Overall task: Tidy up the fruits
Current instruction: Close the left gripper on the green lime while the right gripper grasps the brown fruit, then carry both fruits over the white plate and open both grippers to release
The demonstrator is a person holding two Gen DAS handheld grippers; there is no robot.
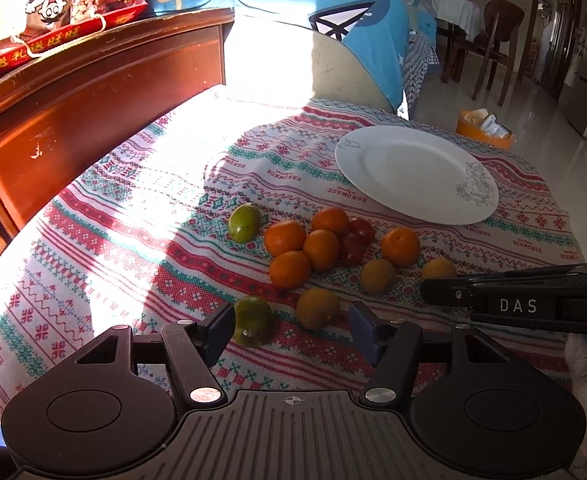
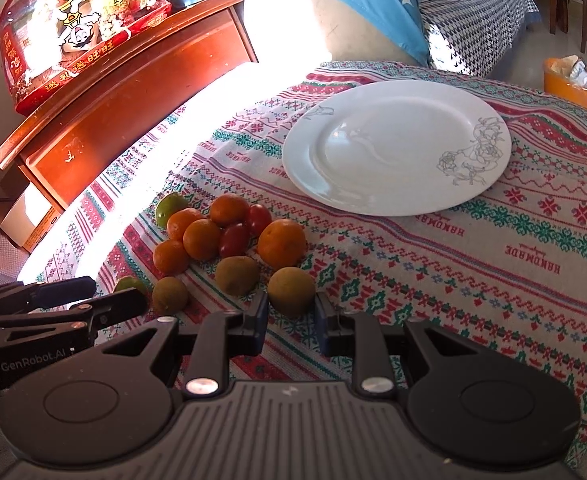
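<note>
A pile of fruit lies on the patterned tablecloth: several oranges [image 1: 321, 249] [image 2: 201, 239], two red tomatoes [image 1: 352, 249] [image 2: 234, 239], brownish fruits [image 1: 318, 307] [image 2: 237, 275] and two green fruits. An empty white plate [image 1: 417, 174] [image 2: 397, 148] sits behind them. My left gripper [image 1: 289, 330] is open, its left finger beside the near green fruit [image 1: 253, 321], a brown fruit just ahead. My right gripper [image 2: 291, 318] is open, its fingertips on either side of a brown fruit [image 2: 291, 290] without clear contact. The right gripper also shows in the left wrist view [image 1: 441, 292].
A wooden cabinet [image 1: 93, 92] [image 2: 133, 96] stands at the left with a red snack bag [image 1: 53, 12] [image 2: 73, 32] on top. A blue cushion [image 1: 333, 20] lies behind the table. An orange bin [image 1: 485, 130] [image 2: 575, 84] sits on the floor beyond the far edge.
</note>
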